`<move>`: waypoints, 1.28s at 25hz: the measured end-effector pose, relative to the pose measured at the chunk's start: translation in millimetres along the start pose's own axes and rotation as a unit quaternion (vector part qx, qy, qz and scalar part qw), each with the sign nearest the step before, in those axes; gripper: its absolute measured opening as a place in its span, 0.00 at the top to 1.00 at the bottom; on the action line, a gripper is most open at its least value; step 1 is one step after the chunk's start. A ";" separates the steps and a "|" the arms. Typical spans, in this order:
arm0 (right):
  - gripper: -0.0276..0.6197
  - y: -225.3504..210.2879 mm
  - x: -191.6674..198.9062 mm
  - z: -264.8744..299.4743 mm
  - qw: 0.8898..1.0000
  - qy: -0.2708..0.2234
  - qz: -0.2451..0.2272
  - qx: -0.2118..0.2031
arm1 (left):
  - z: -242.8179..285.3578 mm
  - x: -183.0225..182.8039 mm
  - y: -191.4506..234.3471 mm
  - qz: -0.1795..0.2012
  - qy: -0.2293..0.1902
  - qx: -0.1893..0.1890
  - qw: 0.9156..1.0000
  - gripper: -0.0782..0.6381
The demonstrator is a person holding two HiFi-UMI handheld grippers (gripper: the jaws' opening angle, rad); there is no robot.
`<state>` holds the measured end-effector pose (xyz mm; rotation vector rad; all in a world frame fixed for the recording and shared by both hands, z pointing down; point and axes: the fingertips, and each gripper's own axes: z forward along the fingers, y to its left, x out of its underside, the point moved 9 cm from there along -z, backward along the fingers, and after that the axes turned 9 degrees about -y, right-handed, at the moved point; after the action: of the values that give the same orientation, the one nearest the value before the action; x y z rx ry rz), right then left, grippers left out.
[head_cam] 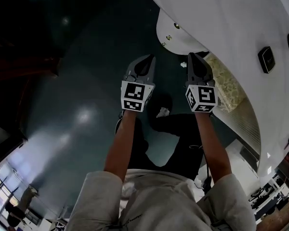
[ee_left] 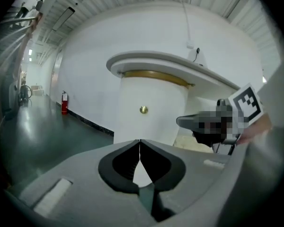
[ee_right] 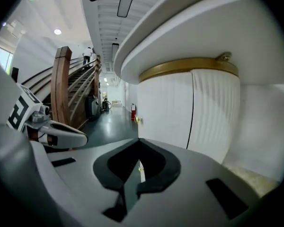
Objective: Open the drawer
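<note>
Left tool (ee_left: 140, 143) and right tool (ee_right: 138, 141), both shut and empty, point toward the brass knob (ee_left: 143, 109) on the curved white drawer front (ee_left: 158, 96) under the surface's (ee_left: 180, 64) edge, apparently to reach it.

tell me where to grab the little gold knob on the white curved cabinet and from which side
Pinch the gold knob itself across its round sides, coming straight in at the white curved front. It looks like the only part protruding from that smooth face. The left tongs face it but are shut, so open them first.
</note>
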<state>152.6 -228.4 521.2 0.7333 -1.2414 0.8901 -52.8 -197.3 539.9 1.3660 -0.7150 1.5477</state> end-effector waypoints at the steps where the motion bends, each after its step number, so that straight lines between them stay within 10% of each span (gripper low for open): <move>1: 0.93 -3.3 9.9 4.9 1.000 -0.006 0.000 0.006 | 7.3 11.9 0.7 0.008 0.000 0.005 1.000 0.88; 18: 0.93 -35.6 109.1 45.5 0.979 -0.117 0.027 0.163 | 119.0 133.1 44.8 0.087 -0.021 0.087 0.992 0.88; 32: 0.93 -33.9 95.0 45.0 0.978 -0.129 -0.003 0.166 | 170.4 162.5 44.0 0.065 -0.029 0.127 0.989 0.86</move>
<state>169.4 -267.8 623.0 1.1466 -1.3313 1.0347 -12.6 -322.9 739.8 1.5827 -0.6700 1.7557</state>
